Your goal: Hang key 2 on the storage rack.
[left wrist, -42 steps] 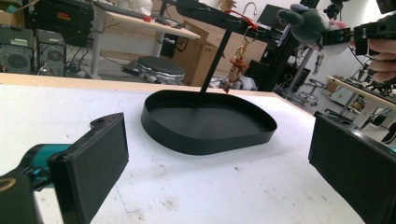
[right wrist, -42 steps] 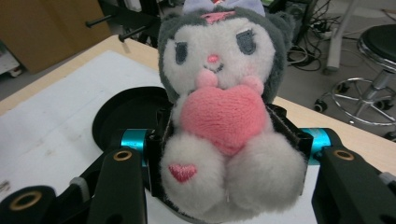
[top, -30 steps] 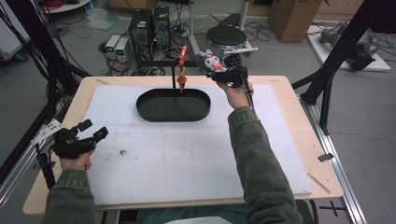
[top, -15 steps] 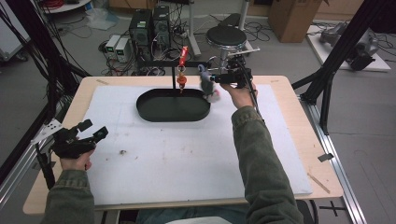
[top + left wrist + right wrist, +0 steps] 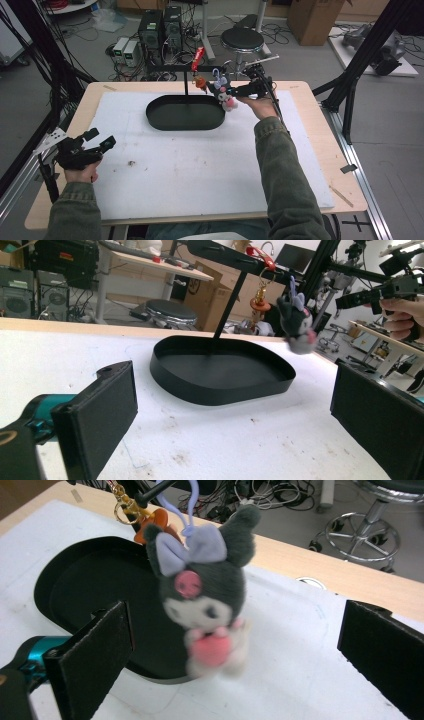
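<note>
Since a second ago the right gripper (image 5: 239,91) has carried the small dark grey plush toy with a lilac bow and pink belly (image 5: 205,597) leftward from beyond the tray's right end to the black hanger stand (image 5: 186,82), and its jaws have just been opening: they now stand wide on either side of the toy, pads clear of it. The toy hangs by its lilac loop (image 5: 187,507) from the stand's arm, beside an orange charm on a gold ring (image 5: 150,517), over the right end of the shallow black oval metal tray (image 5: 184,114); its blurred outline suggests it is swinging. The left gripper (image 5: 92,145) rests near the table's left edge, jaws open and empty.

The step in hand looks like the release after hanging the toy. Next the right hand should draw straight back without brushing the plush or snagging the loop, so it stays hooked; whether the loop sits fully over the arm cannot be told
</note>
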Tool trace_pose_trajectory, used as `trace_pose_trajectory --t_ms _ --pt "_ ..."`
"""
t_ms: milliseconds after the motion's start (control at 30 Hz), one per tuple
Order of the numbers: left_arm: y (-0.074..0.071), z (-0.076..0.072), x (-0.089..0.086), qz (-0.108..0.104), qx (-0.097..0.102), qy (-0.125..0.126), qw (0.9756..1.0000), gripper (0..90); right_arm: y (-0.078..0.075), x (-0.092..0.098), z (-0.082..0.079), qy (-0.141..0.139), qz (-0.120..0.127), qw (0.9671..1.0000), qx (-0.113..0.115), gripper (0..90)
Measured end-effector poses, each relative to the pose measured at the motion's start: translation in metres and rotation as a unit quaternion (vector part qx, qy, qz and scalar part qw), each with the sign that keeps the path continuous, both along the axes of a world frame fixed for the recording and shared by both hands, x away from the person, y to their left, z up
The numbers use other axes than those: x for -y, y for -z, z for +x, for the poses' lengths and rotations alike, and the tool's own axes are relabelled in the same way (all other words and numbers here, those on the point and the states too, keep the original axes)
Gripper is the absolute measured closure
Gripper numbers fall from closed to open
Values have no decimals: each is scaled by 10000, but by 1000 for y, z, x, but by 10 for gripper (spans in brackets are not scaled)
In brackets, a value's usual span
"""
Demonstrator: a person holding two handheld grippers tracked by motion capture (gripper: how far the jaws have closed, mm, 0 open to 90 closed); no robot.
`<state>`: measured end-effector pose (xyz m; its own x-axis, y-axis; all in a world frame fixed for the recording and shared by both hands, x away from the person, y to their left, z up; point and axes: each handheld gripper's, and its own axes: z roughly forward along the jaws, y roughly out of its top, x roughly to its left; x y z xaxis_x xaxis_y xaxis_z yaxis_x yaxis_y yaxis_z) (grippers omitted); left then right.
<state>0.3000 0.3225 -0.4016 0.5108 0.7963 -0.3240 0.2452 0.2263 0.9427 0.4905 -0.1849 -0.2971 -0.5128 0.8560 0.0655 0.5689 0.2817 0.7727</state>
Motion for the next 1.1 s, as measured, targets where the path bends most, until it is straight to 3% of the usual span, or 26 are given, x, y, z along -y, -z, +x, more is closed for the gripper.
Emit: trace_pose_trajectory --t_ms 133,367,500,733,933,1100 --pt "0 0 0 18 0 0 10000 52 -6 1 -6 -68 42 9999 96 5" --pt "0 0 -1 17 0 2 10000 52 -10 4 -15 -207 -202 9995 148 6" --pt "0 -1 0 22 -1 -2 10000 52 -13 6 -21 -245 -193 9994 180 6" --pt "0 -1 0 26 -4 -1 10000 51 -3 16 -32 -230 -155 9995 159 6" --pt "0 0 0 35 -36 1 10000 51 2 27 -45 -182 10 9996 235 5" --pt "1 0 3 210 -118 13 9997 52 5 40 -54 -159 200 9992 307 5"
